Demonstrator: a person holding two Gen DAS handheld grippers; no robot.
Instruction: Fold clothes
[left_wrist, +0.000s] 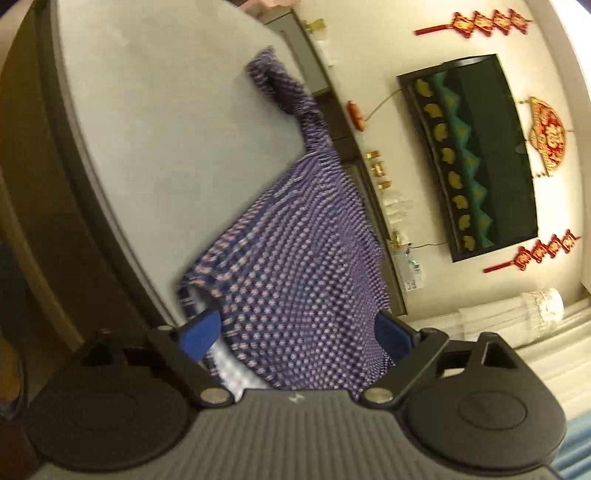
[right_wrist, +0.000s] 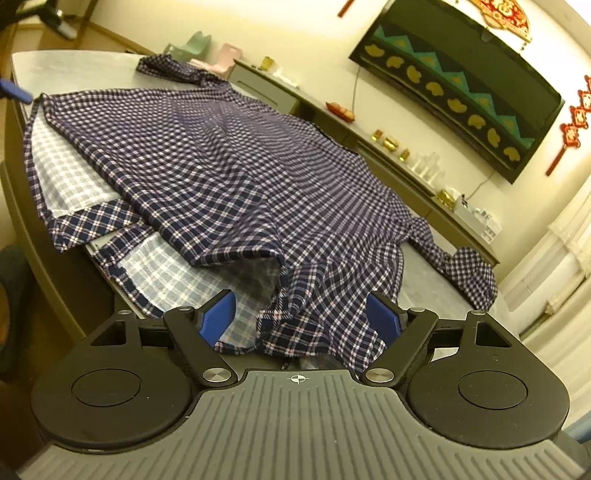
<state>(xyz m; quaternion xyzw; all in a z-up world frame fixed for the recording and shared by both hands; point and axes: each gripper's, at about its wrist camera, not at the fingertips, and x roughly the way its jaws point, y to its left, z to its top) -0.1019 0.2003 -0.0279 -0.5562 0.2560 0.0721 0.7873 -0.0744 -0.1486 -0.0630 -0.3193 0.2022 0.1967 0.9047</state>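
The navy-and-white checked cotton shirt (right_wrist: 207, 155) is lying spread across the grey table (right_wrist: 74, 66). Both the left gripper (left_wrist: 295, 332) and right gripper (right_wrist: 301, 314) are spread wide around its near hem, not pinching. It's looking soft and floppy, so hem corners are probably the best grab

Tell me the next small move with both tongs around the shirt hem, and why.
Probably close both tongs: the left tongs and right tongs are open with the plaid shirt bunched between their fingers, not yet clamped, so lifting now would likely drop it.

A navy-and-white checked shirt (right_wrist: 221, 158) lies spread on the table (right_wrist: 74, 68), paler lining showing, sleeves trailing outward.
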